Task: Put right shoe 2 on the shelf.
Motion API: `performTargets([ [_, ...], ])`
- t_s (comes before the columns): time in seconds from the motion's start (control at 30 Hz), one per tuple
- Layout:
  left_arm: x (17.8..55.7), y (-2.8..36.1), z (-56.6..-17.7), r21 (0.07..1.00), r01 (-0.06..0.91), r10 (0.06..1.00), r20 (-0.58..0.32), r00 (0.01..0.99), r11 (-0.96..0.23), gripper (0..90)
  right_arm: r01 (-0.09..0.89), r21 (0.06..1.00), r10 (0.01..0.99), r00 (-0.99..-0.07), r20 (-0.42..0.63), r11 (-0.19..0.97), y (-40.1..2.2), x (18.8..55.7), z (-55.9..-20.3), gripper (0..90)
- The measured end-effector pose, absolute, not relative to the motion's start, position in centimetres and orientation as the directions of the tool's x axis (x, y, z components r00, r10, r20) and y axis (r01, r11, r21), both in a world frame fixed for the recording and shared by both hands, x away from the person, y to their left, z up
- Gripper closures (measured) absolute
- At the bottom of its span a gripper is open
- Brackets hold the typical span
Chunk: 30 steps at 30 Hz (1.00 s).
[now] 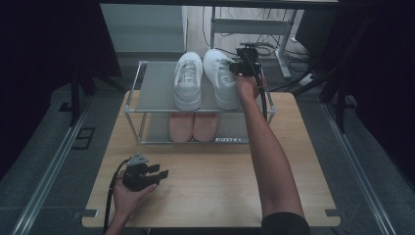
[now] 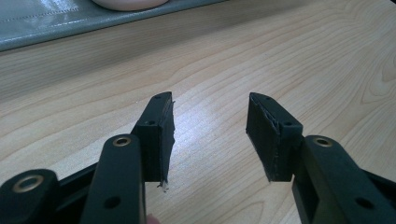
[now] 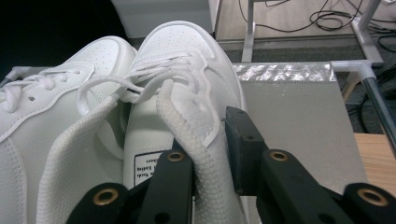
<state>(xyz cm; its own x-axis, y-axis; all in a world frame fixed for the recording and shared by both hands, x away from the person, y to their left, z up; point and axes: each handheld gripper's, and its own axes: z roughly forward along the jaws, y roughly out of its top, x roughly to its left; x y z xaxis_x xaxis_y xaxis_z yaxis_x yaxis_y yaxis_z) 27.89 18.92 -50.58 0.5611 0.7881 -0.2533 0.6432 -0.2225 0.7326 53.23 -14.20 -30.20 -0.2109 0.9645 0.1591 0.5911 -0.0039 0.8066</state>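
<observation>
Between your right gripper (image 3: 212, 140) fingers: shoe (image 3: 187, 88) collar, jaws gripping loosely | left gripper (image 2: 210, 135) resting, released | risk: shoe slipping, tipping off shelf (image 3: 299, 112).

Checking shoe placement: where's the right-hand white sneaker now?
In the high view, the right white sneaker sits on the rack's top shelf, beside its mate and above the pink shoes; the right hand-held gripper straddles its collar.

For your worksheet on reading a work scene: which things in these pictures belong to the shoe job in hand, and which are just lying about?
In the job:
- right white lace-up sneaker, its collar between the right gripper fingers
- grey metal two-shelf shoe rack

Lying about:
- left white sneaker
- pink shoes on the lower shelf
- left gripper, open over the wooden table
</observation>
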Motion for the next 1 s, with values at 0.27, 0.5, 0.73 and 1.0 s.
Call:
performTargets([
  [0.27,27.9,19.0,-50.6,0.734,0.643,0.79,-0.254,0.558,-0.218,51.8,0.603,0.797,0.939,-0.284,0.192,0.02,-14.9,53.6,-30.4,60.0],
  [0.5,27.9,19.0,-50.5,0.735,0.642,0.79,-0.254,0.559,-0.218,51.8,0.558,0.83,0.927,-0.31,0.212,-0.004,-15.8,52.7,-29.7,60.2],
  [0.73,27.9,18.8,-50.6,0.735,0.637,0.786,-0.243,0.568,-0.233,51.8,0.504,0.863,0.925,-0.344,0.164,0.035,-17.0,50.6,-28.1,72.3],
  [1.0,27.8,18.4,-50.7,0.731,0.639,0.785,-0.241,0.571,-0.24,51.8,0.499,0.864,0.913,-0.38,0.147,0.068,-19.9,48.3,-28.4,85.1],
])
